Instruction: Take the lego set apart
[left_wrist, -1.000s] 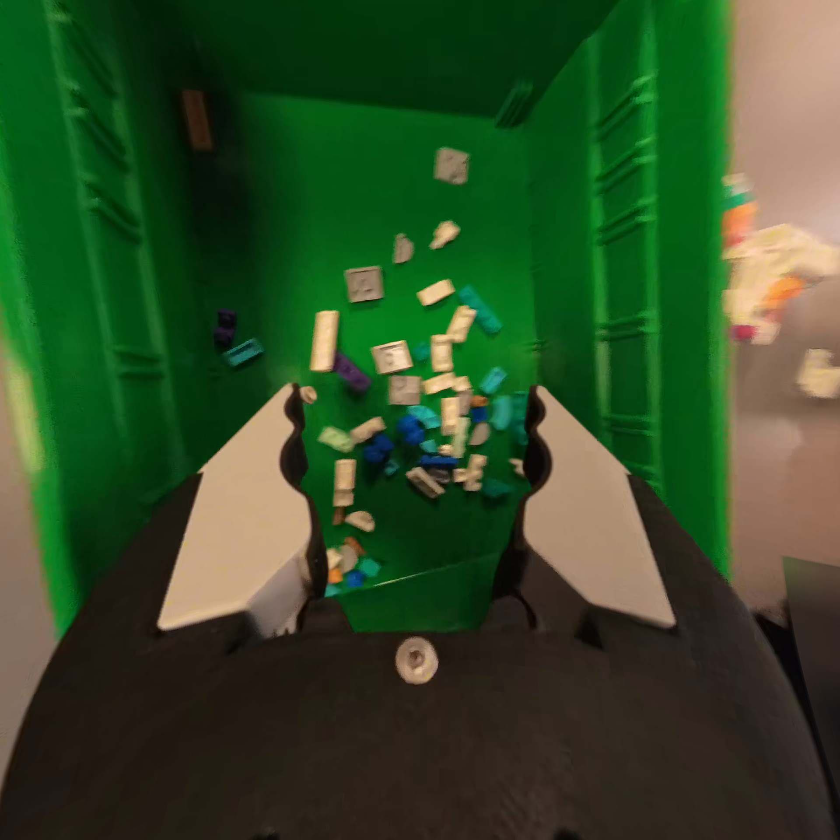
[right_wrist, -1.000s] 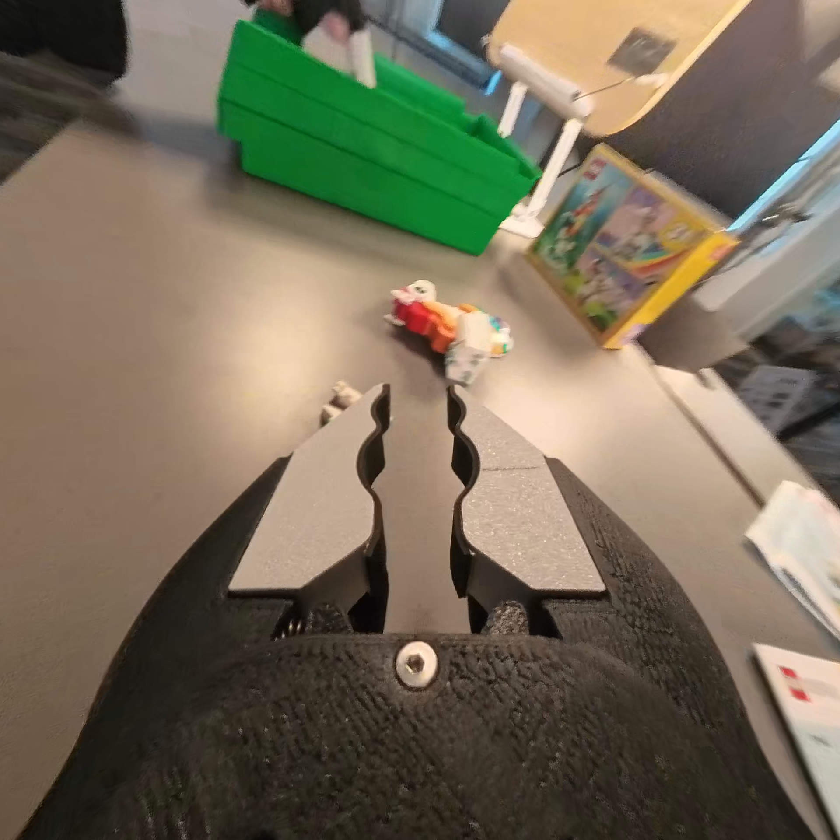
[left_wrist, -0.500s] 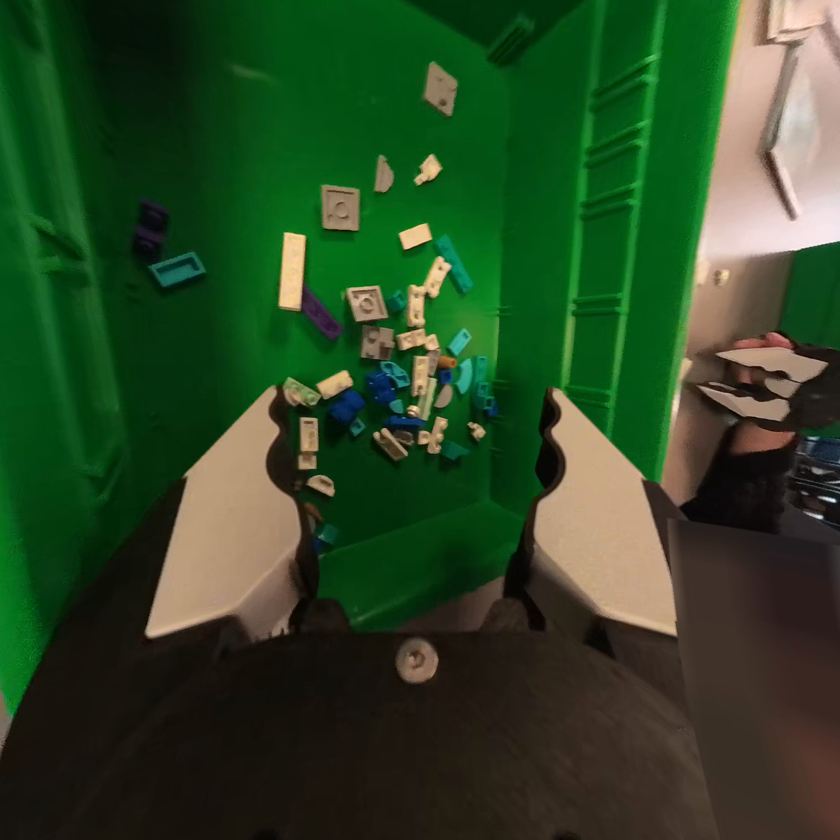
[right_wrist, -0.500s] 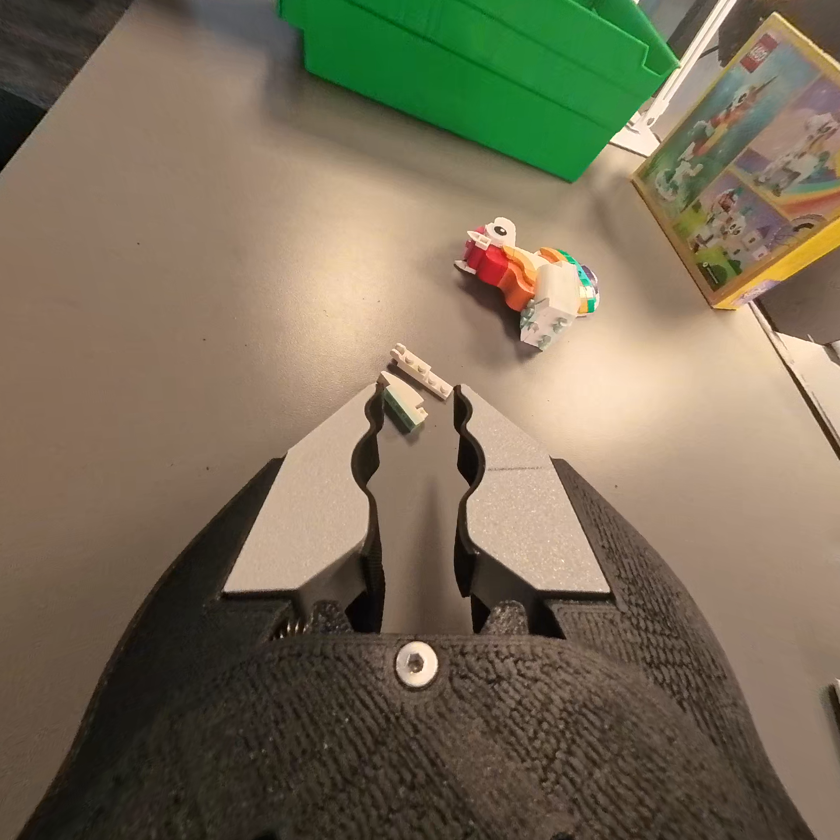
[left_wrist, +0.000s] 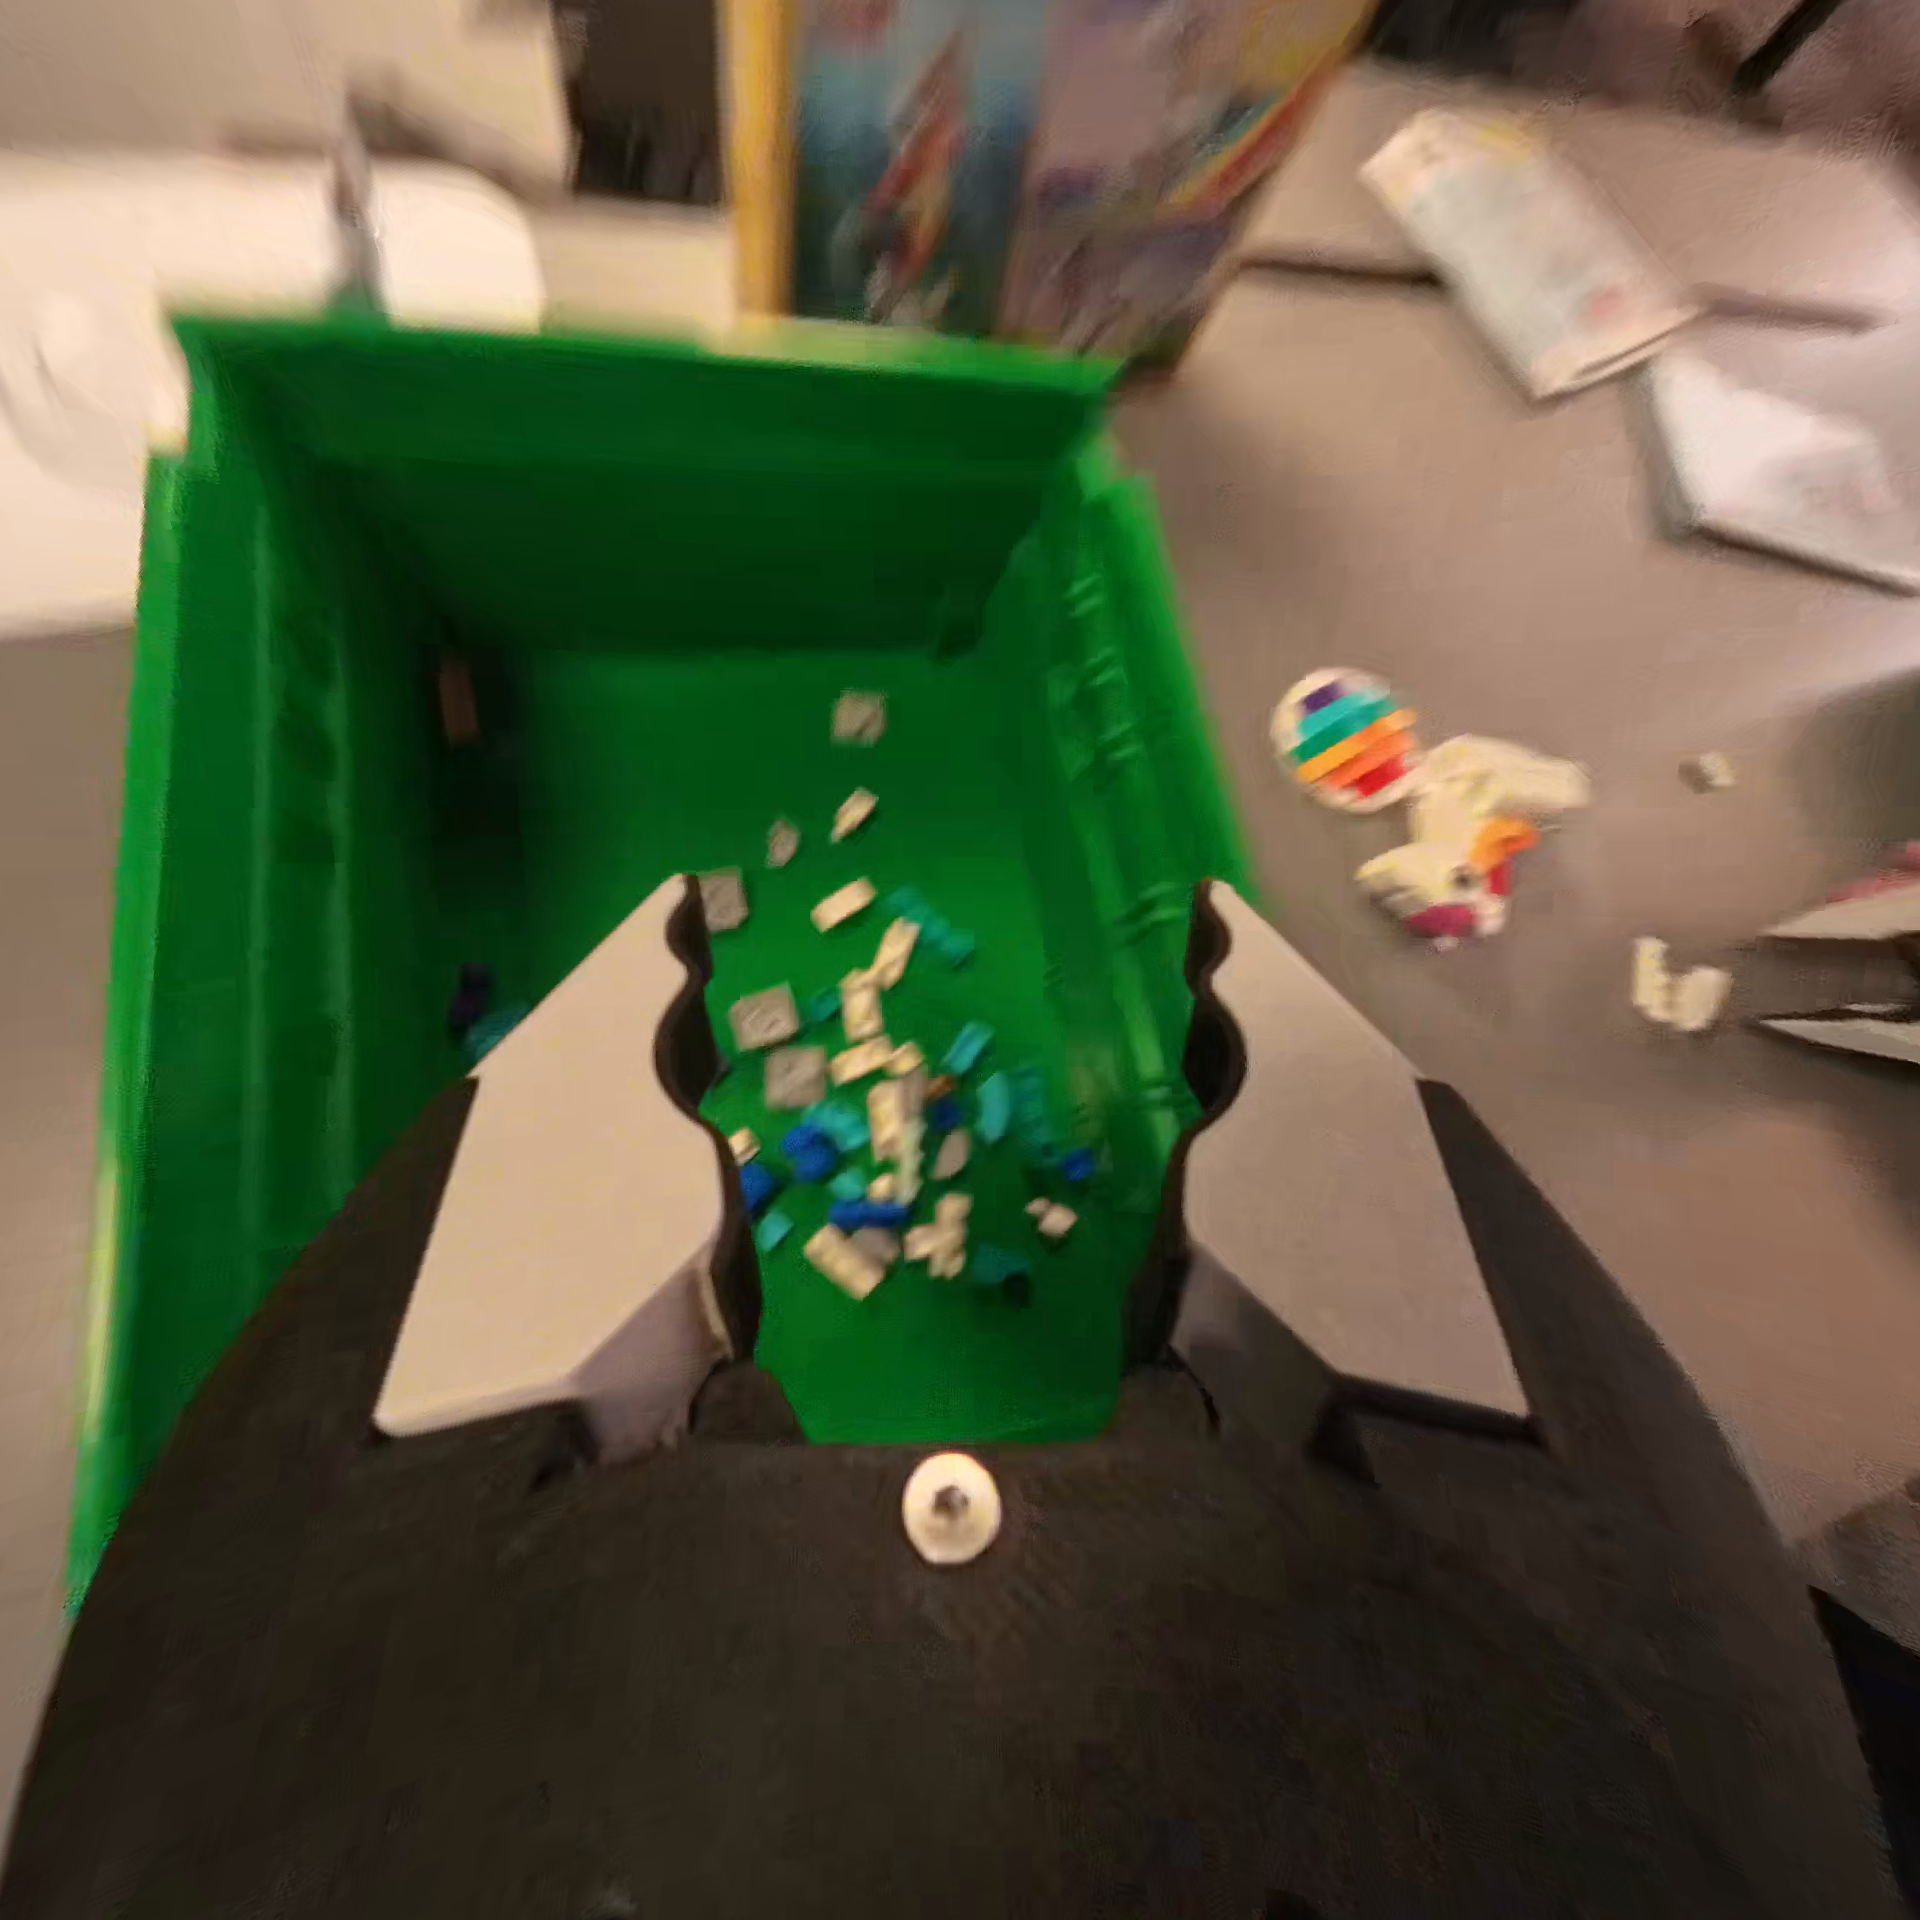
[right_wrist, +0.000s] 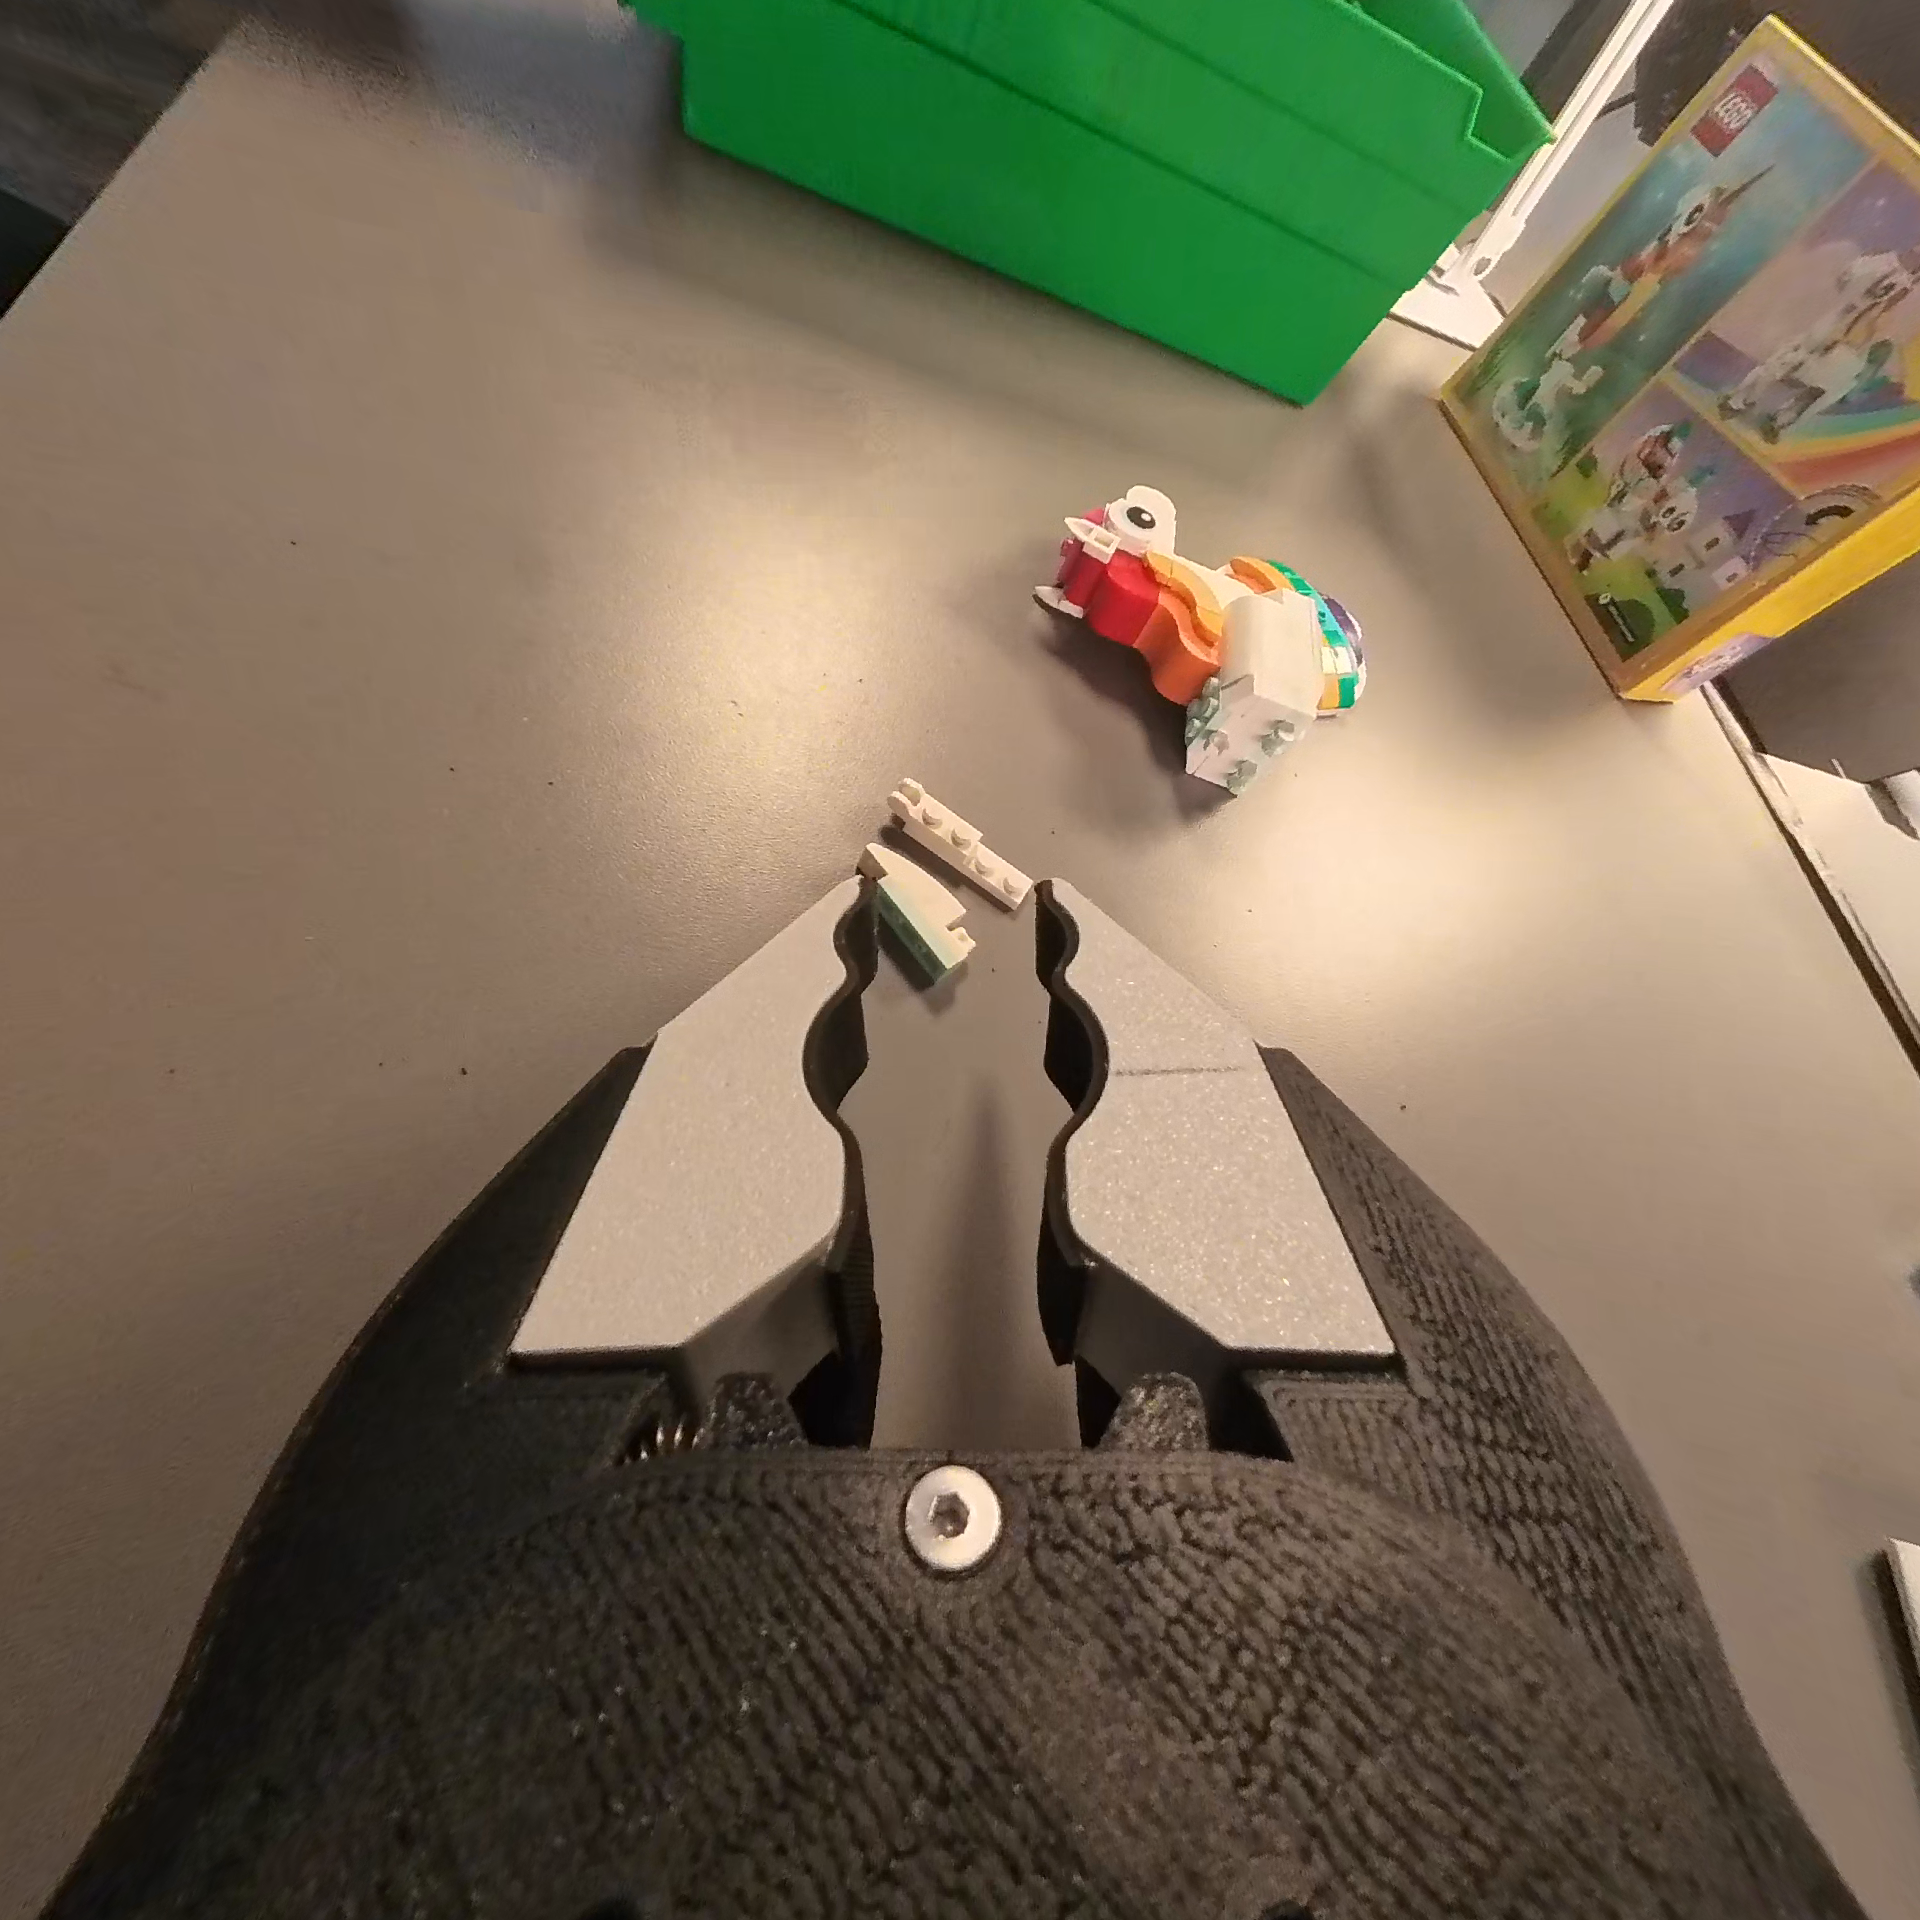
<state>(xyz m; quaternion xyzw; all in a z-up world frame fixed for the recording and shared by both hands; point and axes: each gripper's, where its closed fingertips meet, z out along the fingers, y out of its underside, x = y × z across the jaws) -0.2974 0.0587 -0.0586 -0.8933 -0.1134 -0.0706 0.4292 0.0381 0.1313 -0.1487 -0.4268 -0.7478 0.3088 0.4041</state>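
Grey table (right_wrist: 416, 520) – our left gripper (left_wrist: 940, 914) hung wide open, empty, over the green bin (left_wrist: 260, 831) of loose bricks (left_wrist: 883, 1091). Right gripper (right_wrist: 945, 894), part-open and empty, straddled a mint slope piece (right_wrist: 920, 930); half-dismantled lego unicorn (right_wrist: 1205, 634) lay beyond. Next, we judged: pinch it, bin it.

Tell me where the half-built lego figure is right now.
In the right wrist view, the lego figure lies on the grey table, ahead and right of the open right claw, between the green bin and two loose pieces.
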